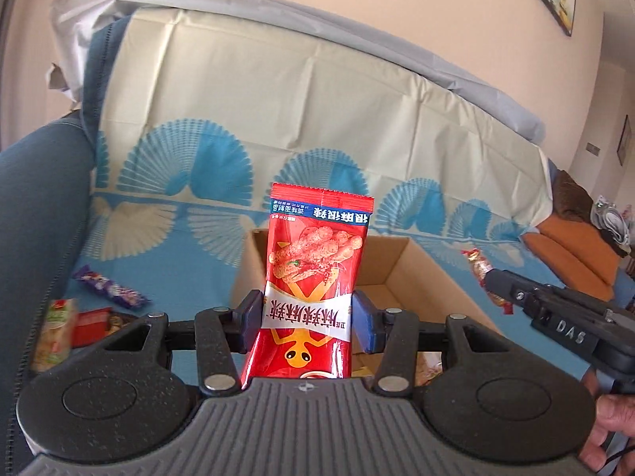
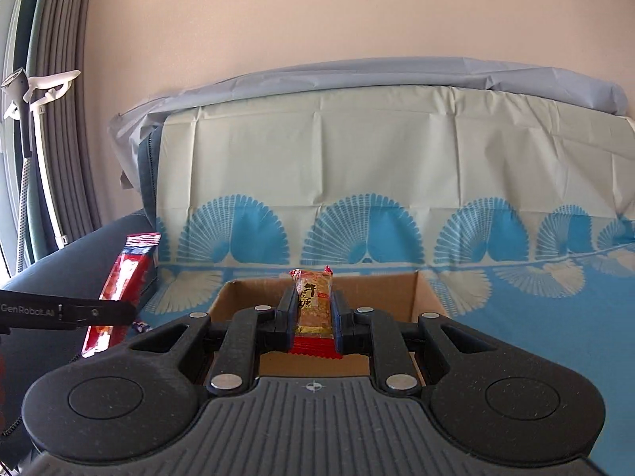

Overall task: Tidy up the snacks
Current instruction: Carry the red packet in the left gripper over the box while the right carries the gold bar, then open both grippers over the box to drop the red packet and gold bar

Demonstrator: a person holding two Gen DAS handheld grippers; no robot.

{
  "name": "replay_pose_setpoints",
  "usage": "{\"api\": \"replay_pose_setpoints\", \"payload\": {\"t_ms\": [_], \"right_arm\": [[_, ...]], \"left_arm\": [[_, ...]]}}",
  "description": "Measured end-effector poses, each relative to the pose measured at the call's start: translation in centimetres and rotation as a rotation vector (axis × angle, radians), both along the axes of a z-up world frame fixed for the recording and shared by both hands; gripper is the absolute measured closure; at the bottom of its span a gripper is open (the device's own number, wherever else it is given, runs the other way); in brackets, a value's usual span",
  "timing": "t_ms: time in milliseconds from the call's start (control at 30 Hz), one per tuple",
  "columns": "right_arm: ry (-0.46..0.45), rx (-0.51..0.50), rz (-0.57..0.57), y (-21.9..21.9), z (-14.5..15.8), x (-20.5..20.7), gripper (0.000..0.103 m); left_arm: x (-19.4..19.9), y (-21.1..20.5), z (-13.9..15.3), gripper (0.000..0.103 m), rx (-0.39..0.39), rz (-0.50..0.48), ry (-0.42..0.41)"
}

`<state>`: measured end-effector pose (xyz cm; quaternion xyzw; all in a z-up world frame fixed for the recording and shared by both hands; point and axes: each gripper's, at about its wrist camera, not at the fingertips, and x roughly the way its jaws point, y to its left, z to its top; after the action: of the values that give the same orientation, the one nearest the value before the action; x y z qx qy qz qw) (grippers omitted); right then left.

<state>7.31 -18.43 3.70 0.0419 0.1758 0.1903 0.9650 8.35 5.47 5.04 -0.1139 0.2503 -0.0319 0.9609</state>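
My left gripper [image 1: 307, 315] is shut on a red spicy-snack packet [image 1: 313, 261], held upright above the near edge of an open cardboard box [image 1: 401, 273]. The same packet shows in the right wrist view [image 2: 123, 281] at the left, with the left gripper's finger in front of it. My right gripper [image 2: 315, 311] is shut on a small brown candy bar with red ends [image 2: 313, 301], held over the cardboard box [image 2: 381, 287]. In the left wrist view the right gripper [image 1: 492, 279] enters from the right with that bar [image 1: 482, 267].
The box sits on a sofa under a blue-and-cream fan-pattern cloth [image 1: 278, 99]. Left of the box lie a purple wrapper [image 1: 111, 287], a green-and-white bag [image 1: 53, 335] and a red pack [image 1: 91, 325]. A snack lies inside the box [image 1: 428, 369]. An orange cushion [image 1: 571, 254] is at the right.
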Motion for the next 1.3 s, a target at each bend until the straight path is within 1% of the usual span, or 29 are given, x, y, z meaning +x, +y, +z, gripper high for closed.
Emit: {"api": "replay_pose_setpoints", "payload": {"t_ms": [167,300,567,900,933,967,1000,1033,1067,1133,1233,1300], "right_arm": [[0.012,-0.057,-0.012,0.1,-0.5,0.3,0.085],[0.021,-0.06,-0.023,-0.2,-0.7,0.4,0.085],[0.03,-0.072,-0.027,-0.3,-1.0,0.4,0.085],[0.028,-0.079,-0.019,0.2,-0.9,0.4,0.084],[0.029,-0.08,-0.018,0.3,-0.9,0.4,0.084],[0.031,-0.081,-0.016,0.2,-0.9,0.4,0.083],[0.034,-0.083,-0.017,0.3,-0.9,0.4,0.071],[0.039,-0.089,-0.021,0.4,-1.0,0.5,0.051],[0.04,-0.094,-0.029,0.4,-1.1,0.5,0.046],[0.034,-0.098,-0.041,0.4,-1.0,0.4,0.041],[0.041,-0.096,-0.048,0.3,-1.1,0.5,0.034],[0.041,-0.098,-0.052,0.4,-1.1,0.4,0.032]], "left_arm": [[1.6,-2.8,-0.6,0.05,0.001,-0.051,-0.003],[2.4,-4.1,-1.1,0.05,0.015,-0.068,0.002],[3.1,-4.0,-1.7,0.05,-0.015,-0.071,0.023],[2.9,-3.8,-1.6,0.05,-0.028,-0.082,0.017],[2.9,-3.7,-1.6,0.049,-0.037,-0.088,0.021],[3.1,-3.7,-1.7,0.043,-0.044,-0.092,0.035],[3.2,-3.6,-1.8,0.04,-0.05,-0.098,0.048],[3.1,-3.6,-1.9,0.038,-0.048,-0.097,0.052],[3.1,-3.6,-1.8,0.038,-0.039,-0.092,0.047],[2.8,-3.4,-1.7,0.038,-0.03,-0.087,0.035],[2.7,-3.0,-1.7,0.038,-0.027,-0.077,0.035],[2.5,-2.8,-1.7,0.038,-0.018,-0.071,0.032]]}}
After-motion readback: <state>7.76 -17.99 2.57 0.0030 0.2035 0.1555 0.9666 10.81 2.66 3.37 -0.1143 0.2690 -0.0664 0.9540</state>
